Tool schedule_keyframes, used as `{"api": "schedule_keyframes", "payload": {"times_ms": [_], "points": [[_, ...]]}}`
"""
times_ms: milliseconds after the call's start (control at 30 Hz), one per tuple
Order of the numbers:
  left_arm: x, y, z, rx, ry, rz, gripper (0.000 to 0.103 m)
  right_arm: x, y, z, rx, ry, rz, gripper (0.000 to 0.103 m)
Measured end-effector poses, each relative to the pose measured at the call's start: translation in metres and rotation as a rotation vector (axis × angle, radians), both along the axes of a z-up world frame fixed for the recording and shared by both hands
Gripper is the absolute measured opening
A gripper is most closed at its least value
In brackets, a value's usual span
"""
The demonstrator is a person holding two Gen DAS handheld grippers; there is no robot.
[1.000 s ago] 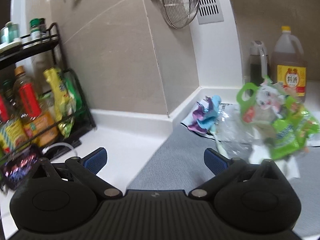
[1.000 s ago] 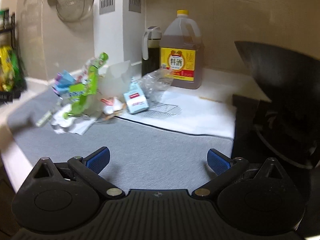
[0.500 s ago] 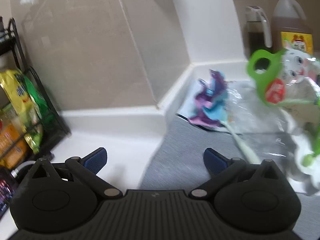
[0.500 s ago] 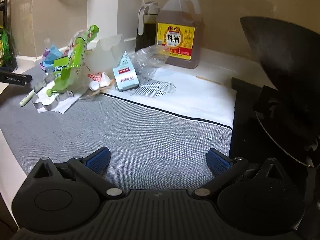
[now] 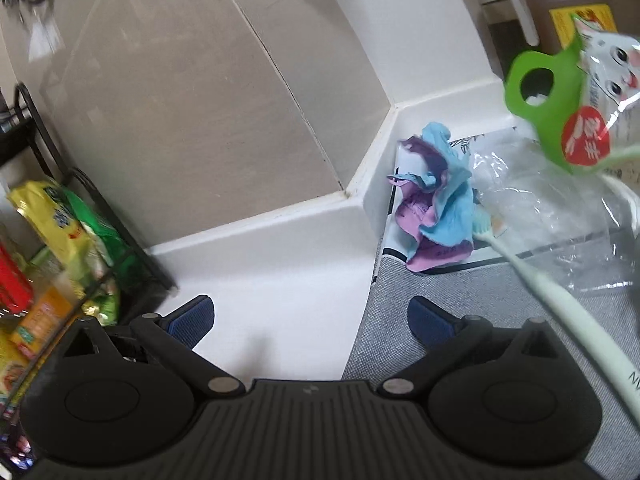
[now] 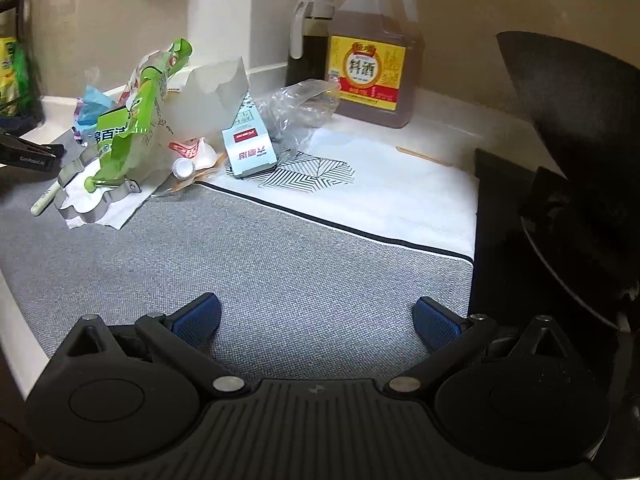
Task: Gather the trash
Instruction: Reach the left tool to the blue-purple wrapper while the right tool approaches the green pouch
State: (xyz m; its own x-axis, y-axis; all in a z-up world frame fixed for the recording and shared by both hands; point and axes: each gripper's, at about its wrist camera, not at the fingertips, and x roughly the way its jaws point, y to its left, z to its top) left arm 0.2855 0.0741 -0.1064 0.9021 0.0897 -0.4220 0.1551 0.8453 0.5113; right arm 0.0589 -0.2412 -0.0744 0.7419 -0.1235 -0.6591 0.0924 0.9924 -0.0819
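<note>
Now both grippers hang released over the bench, each with jaws spread wide and nothing between them. The left gripper (image 5: 310,314) sits low at the bench's back-left corner, one blue pad over the white bench top (image 5: 280,276) and the other over the grey mat (image 5: 492,292). Just ahead of it lies a crumpled blue-and-purple wrapper (image 5: 434,208) against the wall's foot. A pale green toothbrush (image 5: 556,312) slants from that wrapper toward the right pad, passing close beside it; whether it touches the gripper cannot be told. Clear plastic film (image 5: 552,216) lies under and behind the toothbrush, and a green bag (image 5: 560,92) with a cat's face stands above it at the right edge.

The right gripper (image 6: 316,318) hovers over the bare grey mat, well apart from the trash. From its view the heap lies at the mat's far left: the green bag (image 6: 136,120) leaning upright, a torn white carton (image 6: 216,92), a small blue box (image 6: 250,146), a bottle cap (image 6: 183,168), crumpled clear film (image 6: 300,108), and white paper (image 6: 104,208) underneath. Behind the heap stand a jug (image 6: 372,60) of amber liquid and a dark bottle (image 6: 312,44). A black wok (image 6: 580,140) fills the right side. A rack (image 5: 60,216) of packets stands left of the left gripper.
</note>
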Motion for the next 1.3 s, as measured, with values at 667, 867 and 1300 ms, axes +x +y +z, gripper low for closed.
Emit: {"api": "schedule_keyframes", "payload": {"times_ms": [667,867,1300], "points": [[-0.110,0.013,0.074,-0.106,-0.056,0.070,0.103,-0.060,0.010,0.044,0.008,-0.173,-0.011,0.103],[-0.146,-0.002,0.094,-0.128,-0.059,0.039,0.103,-0.080,0.009,0.047,0.128,-0.161,0.037,0.103],[-0.173,-0.008,0.116,-0.184,0.061,0.110,0.103,-0.052,0.082,0.075,-0.060,-0.109,0.182,0.103]]}}
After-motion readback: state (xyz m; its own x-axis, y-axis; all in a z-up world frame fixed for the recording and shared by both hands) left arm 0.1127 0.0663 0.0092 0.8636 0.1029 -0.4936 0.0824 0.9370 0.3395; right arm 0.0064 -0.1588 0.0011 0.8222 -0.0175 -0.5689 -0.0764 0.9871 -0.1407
